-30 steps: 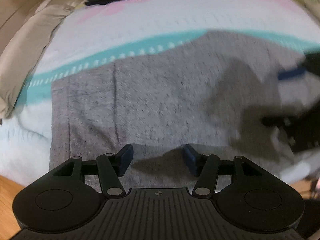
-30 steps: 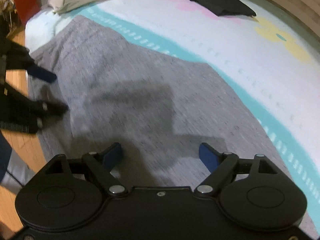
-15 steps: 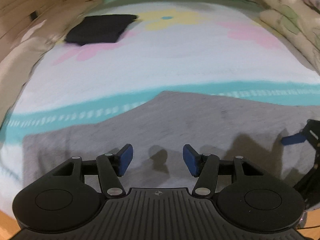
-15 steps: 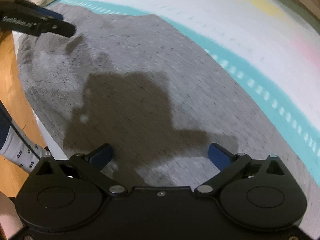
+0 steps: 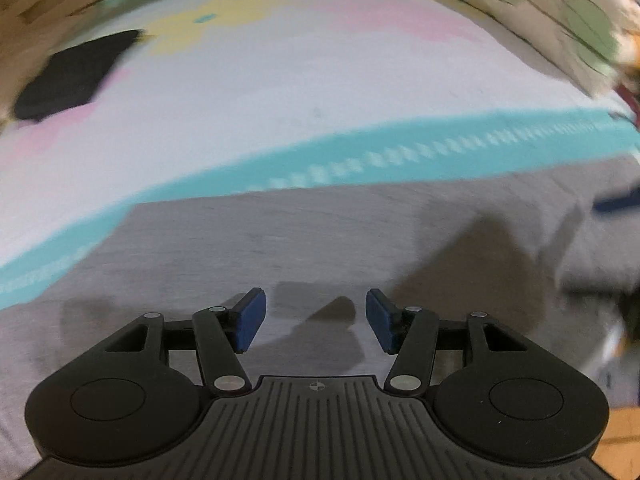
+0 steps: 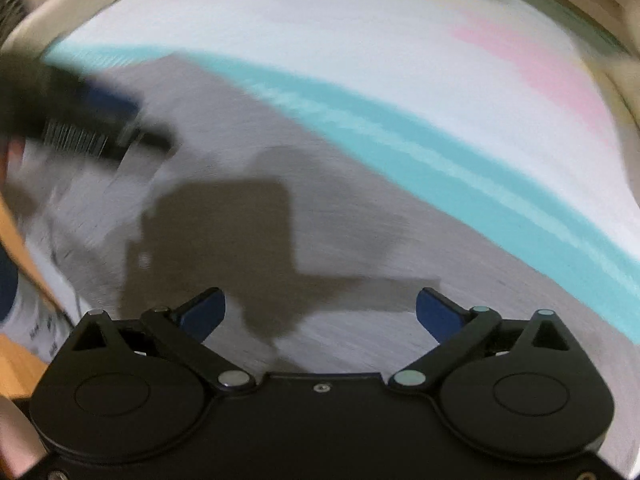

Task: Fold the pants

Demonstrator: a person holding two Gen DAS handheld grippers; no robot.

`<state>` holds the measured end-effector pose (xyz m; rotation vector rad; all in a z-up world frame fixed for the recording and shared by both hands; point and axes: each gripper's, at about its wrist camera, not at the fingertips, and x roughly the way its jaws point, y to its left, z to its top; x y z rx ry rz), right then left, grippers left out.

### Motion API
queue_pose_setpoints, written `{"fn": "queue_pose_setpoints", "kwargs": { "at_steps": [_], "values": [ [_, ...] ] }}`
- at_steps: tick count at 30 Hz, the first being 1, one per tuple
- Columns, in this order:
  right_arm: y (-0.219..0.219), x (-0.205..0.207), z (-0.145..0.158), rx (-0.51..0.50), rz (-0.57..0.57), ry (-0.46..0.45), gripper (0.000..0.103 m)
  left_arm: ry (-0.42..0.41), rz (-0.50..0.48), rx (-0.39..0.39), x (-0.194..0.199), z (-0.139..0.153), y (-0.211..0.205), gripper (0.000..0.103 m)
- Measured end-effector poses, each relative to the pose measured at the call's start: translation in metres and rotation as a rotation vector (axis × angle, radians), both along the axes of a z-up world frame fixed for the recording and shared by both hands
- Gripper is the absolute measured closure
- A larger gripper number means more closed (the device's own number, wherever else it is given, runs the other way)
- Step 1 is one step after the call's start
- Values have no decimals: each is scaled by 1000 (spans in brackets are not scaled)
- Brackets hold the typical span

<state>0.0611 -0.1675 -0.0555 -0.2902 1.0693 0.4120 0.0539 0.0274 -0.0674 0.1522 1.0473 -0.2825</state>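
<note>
A bed (image 5: 280,92) with a white sheet and a teal stripe (image 5: 400,156) carries the grey pants (image 5: 320,248), spread flat along its near edge. Beyond them lies a dark folded garment (image 5: 72,76). Both claws hover over the fabric — left claw (image 5: 316,316) apart and empty, right claw (image 6: 320,312) wider apart, gripping nothing.

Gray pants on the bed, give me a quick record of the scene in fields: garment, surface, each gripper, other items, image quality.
garment: gray pants spread flat
surface: bedsheet with a teal stripe and pastel flowers
left gripper: jaws open, empty, over the pants
right gripper: jaws open wide, empty, over the pants
other items: dark folded garment at far left of bed; pillow at far right
image quality: both views motion-blurred
</note>
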Motion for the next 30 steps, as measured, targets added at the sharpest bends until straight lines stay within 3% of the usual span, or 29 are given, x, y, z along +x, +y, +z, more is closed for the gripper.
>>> {"fn": "queue_pose_setpoints", "kwargs": {
  "at_steps": [6, 12, 14, 16, 18, 23, 30],
  "values": [
    [-138, 23, 28, 64, -412, 28, 6, 11, -203, -20, -22, -5, -44, 49],
    [-247, 7, 19, 126, -801, 78, 7, -100, -448, 11, -57, 0, -85, 49],
    [-265, 4, 11, 163, -874, 113, 17, -146, -521, 39, -69, -1, -94, 49],
    [-291, -13, 5, 208, -958, 136, 36, -169, -590, 40, -78, -1, -100, 49],
    [-303, -27, -3, 238, -1043, 158, 36, -174, -643, 37, -86, -3, -106, 49],
    [-321, -38, -10, 363, -1130, 153, 36, -186, -668, 81, -90, -15, -113, 49],
    [-318, -46, -2, 374, -1145, 90, 42, -164, -619, 57, -83, -13, -107, 49]
  ]
}}
